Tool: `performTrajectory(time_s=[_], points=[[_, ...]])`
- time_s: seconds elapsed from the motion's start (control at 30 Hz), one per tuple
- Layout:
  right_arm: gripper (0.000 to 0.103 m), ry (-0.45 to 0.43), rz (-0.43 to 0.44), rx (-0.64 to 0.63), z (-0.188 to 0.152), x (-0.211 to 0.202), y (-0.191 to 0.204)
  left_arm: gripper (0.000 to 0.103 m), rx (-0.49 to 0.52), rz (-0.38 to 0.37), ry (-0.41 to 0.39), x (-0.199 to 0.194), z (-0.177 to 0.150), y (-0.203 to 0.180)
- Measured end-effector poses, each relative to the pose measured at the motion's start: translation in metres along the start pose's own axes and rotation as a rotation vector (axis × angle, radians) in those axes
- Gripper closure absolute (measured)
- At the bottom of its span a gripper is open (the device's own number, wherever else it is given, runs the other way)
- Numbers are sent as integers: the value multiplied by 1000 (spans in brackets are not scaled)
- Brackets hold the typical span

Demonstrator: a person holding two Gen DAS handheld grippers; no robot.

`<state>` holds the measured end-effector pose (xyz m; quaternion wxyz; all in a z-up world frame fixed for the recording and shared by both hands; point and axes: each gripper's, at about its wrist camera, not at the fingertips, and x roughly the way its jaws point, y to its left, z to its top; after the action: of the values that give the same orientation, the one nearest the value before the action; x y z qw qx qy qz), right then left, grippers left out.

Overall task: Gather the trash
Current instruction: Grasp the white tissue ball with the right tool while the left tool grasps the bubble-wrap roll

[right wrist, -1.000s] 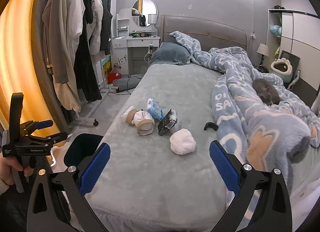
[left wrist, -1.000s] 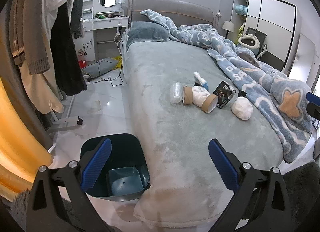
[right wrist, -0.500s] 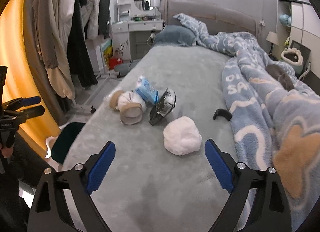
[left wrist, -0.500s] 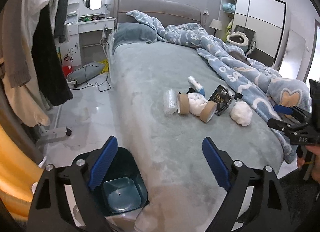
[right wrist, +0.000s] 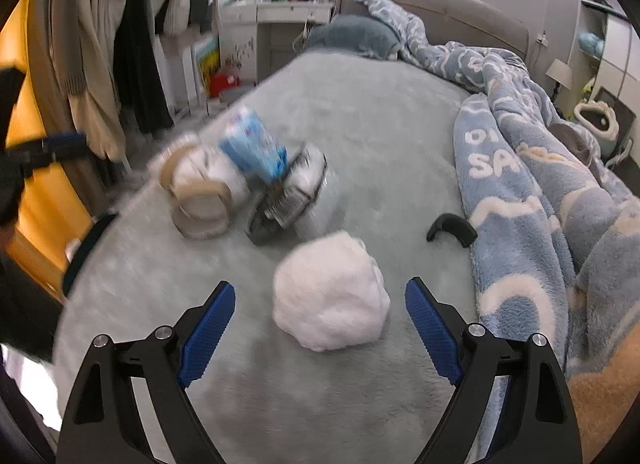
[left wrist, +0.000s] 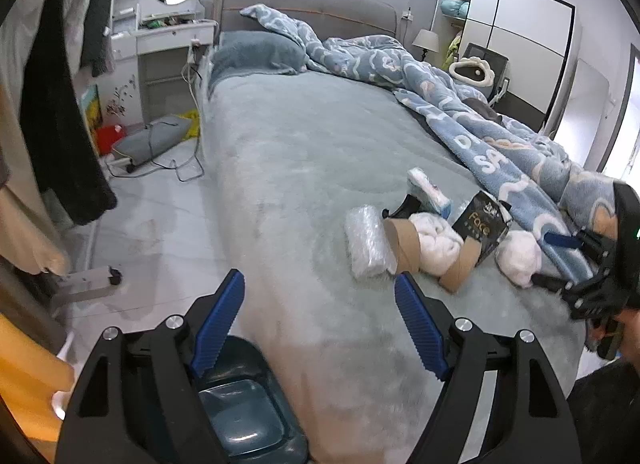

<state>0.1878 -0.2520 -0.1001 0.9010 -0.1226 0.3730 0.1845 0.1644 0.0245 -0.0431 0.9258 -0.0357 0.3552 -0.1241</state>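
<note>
We are at the approach to the first pick. The right hand-held gripper [right wrist: 319, 320] is released; its jaws have just been closing a little but stand wide, with nothing pressed between them, and the white wad [right wrist: 330, 292] lies on the bed [right wrist: 360, 123] just ahead of its blue pads [right wrist: 206, 324]. The other trash sits beyond the wad, toward the headboard: the tape rolls [right wrist: 200, 191], the blue packet [right wrist: 254, 147] and the dark box [right wrist: 286, 191], bunched together.

The left hand-held gripper [left wrist: 319, 320] is also released and empty, jaws narrowing, nearest the bubble-wrap roll [left wrist: 366, 242]; the bin [left wrist: 240, 404] stands on the floor below it, beside the bed's near corner.

To do this well, we should centre the wad between the pads, push down into the plush cover, and close gently so the soft wad compresses rather than slips out.
</note>
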Motion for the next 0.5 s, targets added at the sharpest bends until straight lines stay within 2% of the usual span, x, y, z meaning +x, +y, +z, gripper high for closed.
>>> performTrajectory(time_s=[0.13, 0.3, 0.5], points=[[21, 22, 4, -25, 0, 12, -3, 24, 22, -30, 8, 13, 9, -6], [31, 53, -4, -57, 4, 28, -1, 24, 83, -15, 49, 37, 12, -12], [48, 95, -4, -33, 7, 37, -6, 30, 56, -45, 115, 59, 12, -7]])
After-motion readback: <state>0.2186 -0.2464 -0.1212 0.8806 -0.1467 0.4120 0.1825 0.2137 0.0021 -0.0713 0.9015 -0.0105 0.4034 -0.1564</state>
